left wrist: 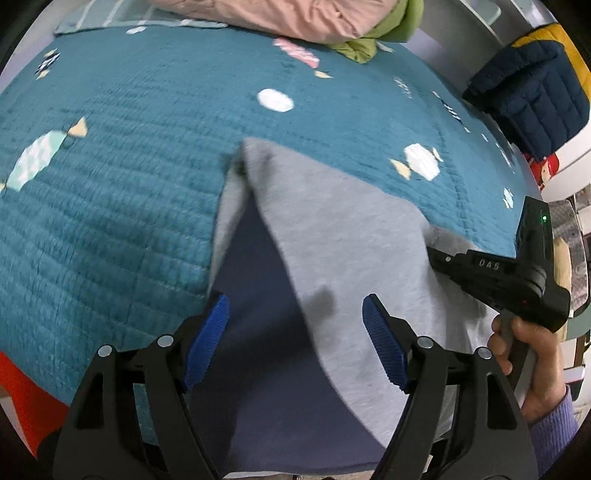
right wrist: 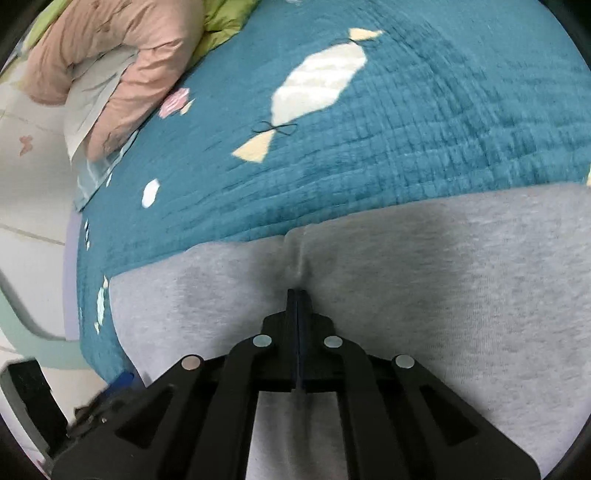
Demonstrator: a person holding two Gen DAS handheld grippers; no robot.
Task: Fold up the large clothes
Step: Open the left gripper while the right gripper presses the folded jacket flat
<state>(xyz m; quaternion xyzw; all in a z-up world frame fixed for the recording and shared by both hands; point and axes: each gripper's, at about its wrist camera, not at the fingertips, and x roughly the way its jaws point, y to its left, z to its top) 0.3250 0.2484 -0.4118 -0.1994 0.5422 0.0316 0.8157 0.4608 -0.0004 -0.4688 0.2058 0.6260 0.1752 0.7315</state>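
While grey garment [right wrist: 406, 295] lies on teal quilt [left wrist: 129, 166], left gripper [left wrist: 295, 343] wide, right gripper [right wrist: 297, 295] pinching it.

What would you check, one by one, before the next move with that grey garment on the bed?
1. Right claw pinching the grey garment: ok, shut, with a pucker of cloth at its tip.
2. Left claw ready to grab: ok, open over the garment, nothing pinched.
3. Room on the teal quilt ahead: ok.
4. Pink bedding clear of the garment: ok.
5. Garment lying flat: not ok, a flap is turned back, showing navy.
6. Garment's near edge: cannot tell.
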